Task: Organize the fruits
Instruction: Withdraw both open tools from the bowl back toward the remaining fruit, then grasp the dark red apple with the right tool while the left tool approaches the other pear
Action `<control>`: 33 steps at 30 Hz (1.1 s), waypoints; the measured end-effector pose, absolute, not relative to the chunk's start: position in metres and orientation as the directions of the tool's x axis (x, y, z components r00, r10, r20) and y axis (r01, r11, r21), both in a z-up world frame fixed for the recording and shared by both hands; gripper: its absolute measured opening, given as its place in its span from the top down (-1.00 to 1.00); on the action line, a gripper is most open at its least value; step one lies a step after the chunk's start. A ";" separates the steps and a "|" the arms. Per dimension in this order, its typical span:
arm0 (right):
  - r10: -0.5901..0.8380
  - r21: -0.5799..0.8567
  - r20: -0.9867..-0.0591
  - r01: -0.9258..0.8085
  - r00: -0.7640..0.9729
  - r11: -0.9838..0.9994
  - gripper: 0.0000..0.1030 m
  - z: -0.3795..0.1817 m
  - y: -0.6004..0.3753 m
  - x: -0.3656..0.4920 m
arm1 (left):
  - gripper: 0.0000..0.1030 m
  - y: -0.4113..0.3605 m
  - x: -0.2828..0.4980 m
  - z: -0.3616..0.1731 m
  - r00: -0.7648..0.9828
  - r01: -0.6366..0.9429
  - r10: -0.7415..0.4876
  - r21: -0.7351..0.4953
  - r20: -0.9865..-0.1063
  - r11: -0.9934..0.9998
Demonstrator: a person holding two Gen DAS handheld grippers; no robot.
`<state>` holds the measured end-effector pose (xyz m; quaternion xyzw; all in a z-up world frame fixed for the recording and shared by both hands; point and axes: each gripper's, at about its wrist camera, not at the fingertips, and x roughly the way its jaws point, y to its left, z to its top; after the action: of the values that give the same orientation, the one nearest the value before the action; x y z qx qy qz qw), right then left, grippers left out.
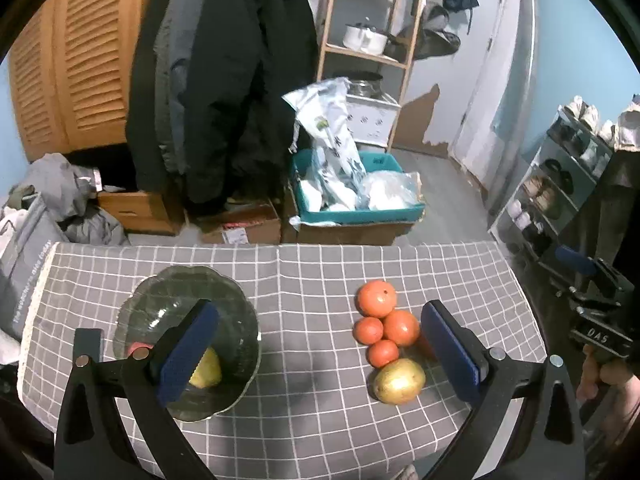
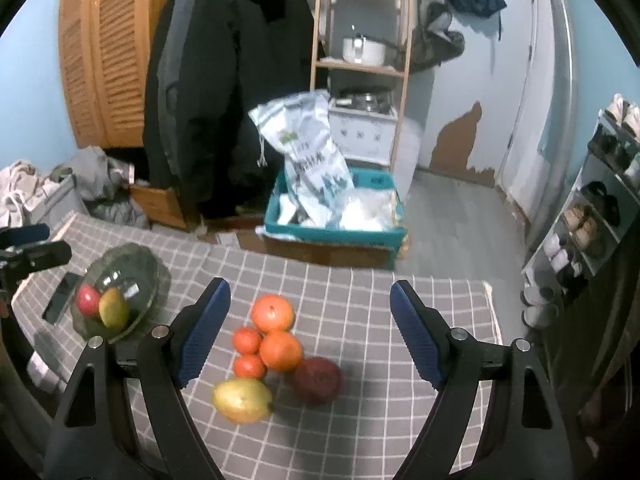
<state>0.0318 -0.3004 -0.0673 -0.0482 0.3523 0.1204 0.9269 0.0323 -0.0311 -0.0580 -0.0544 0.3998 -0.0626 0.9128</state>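
A glass bowl (image 1: 180, 276) (image 2: 132, 256) on the left of the grey checked tablecloth (image 1: 312, 280) holds a yellow mango (image 1: 208, 370) (image 2: 114, 306) and a red fruit (image 2: 88, 299). To its right lie two oranges (image 2: 273, 313) (image 1: 377, 298), two small tangerines (image 2: 247, 339), a yellow mango (image 2: 242, 400) (image 1: 399, 381) and a dark red fruit (image 2: 318, 380). My left gripper (image 1: 320, 354) is open, one finger over the bowl, the other beside the cluster. My right gripper (image 2: 310, 334) hangs open above the cluster, its pads touching nothing.
A dark phone (image 2: 60, 298) lies beside the bowl. Past the table's far edge stand a teal crate (image 2: 336, 232) of bags on cardboard boxes, hanging coats (image 2: 224, 80) and a wooden shelf (image 2: 360, 68). A shoe rack (image 2: 592, 216) is at the right.
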 end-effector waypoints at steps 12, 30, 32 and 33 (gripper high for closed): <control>0.177 0.040 -0.796 -0.241 0.579 0.970 -0.59 -0.134 -0.313 0.055 | -0.98 -0.071 0.057 -0.104 0.577 0.100 -0.131 -0.089 -0.806 0.991; 0.139 0.056 -0.927 -0.237 0.348 0.970 -0.59 -0.236 -0.308 0.089 | -0.98 -0.103 0.093 -0.204 0.375 0.107 -0.076 -0.038 -0.924 0.994; 0.135 0.058 -0.935 -0.234 0.328 0.971 -0.59 -0.245 -0.309 0.091 | -0.98 -0.105 0.096 -0.212 0.365 0.107 -0.061 -0.023 -0.929 0.994; 0.134 0.060 -0.938 -0.230 0.319 0.971 -0.59 -0.249 -0.309 0.092 | -0.98 -0.106 0.098 -0.216 0.360 0.108 -0.054 -0.016 -0.932 0.994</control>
<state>0.0922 -0.3089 -0.2492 -0.0420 0.5725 0.1121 0.8111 0.0979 -0.1063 -0.2162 0.0238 0.5637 -0.0491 0.8242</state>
